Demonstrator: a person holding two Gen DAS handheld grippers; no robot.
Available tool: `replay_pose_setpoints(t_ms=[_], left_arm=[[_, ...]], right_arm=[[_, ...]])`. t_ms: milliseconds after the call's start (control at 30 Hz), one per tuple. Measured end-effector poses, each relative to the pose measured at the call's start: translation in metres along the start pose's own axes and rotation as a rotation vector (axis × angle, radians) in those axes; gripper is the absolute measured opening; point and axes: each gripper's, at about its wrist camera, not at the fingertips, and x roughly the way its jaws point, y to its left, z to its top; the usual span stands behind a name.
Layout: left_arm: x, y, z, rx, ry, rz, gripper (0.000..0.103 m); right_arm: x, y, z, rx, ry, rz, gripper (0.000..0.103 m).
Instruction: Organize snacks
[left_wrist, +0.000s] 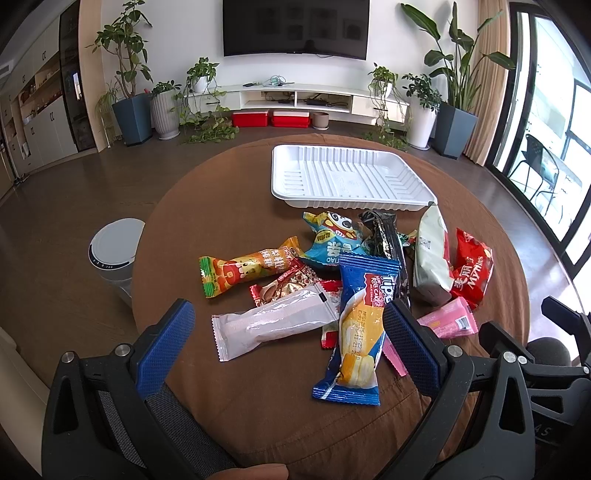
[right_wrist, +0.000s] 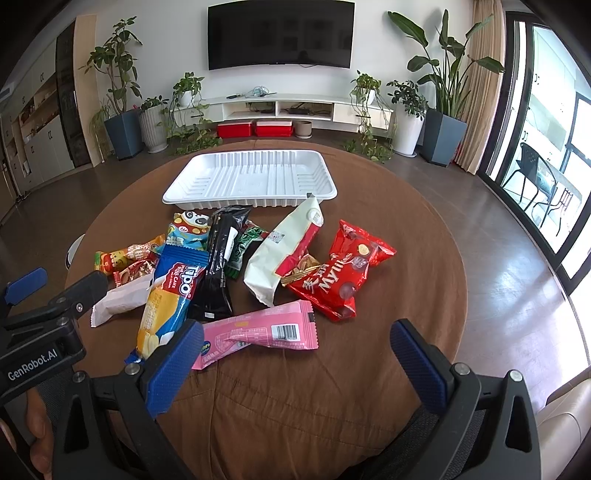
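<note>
A pile of snack packets lies on a round brown-covered table (left_wrist: 258, 413). An empty white tray (left_wrist: 347, 177) (right_wrist: 251, 177) sits beyond the pile. My left gripper (left_wrist: 291, 343) is open, low over the near side of the pile, with a white packet (left_wrist: 273, 325) and a blue Tipo cake packet (left_wrist: 362, 317) (right_wrist: 173, 295) between its fingers but untouched. My right gripper (right_wrist: 295, 362) is open too, just short of a pink packet (right_wrist: 258, 332) (left_wrist: 450, 323). A red Mylikes bag (right_wrist: 340, 269) (left_wrist: 472, 273) and a cream bag (right_wrist: 284, 251) lie to the right.
An orange packet (left_wrist: 247, 269), a blue panda bag (left_wrist: 332, 240) and a black packet (right_wrist: 221, 266) fill the pile's left and middle. A white bin (left_wrist: 114, 251) stands on the floor left of the table. Potted plants, a TV unit and glass doors are beyond.
</note>
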Motion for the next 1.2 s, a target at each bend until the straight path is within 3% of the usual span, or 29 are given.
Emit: replay_pose_setpoints(t_ms=[1200], left_arm=[[0.001,-0.0003,-0.0002,0.001,0.004,0.001,0.103]], right_arm=[[0.0029,-0.0008,-0.0009,0.001,0.007,0.002,0.103]])
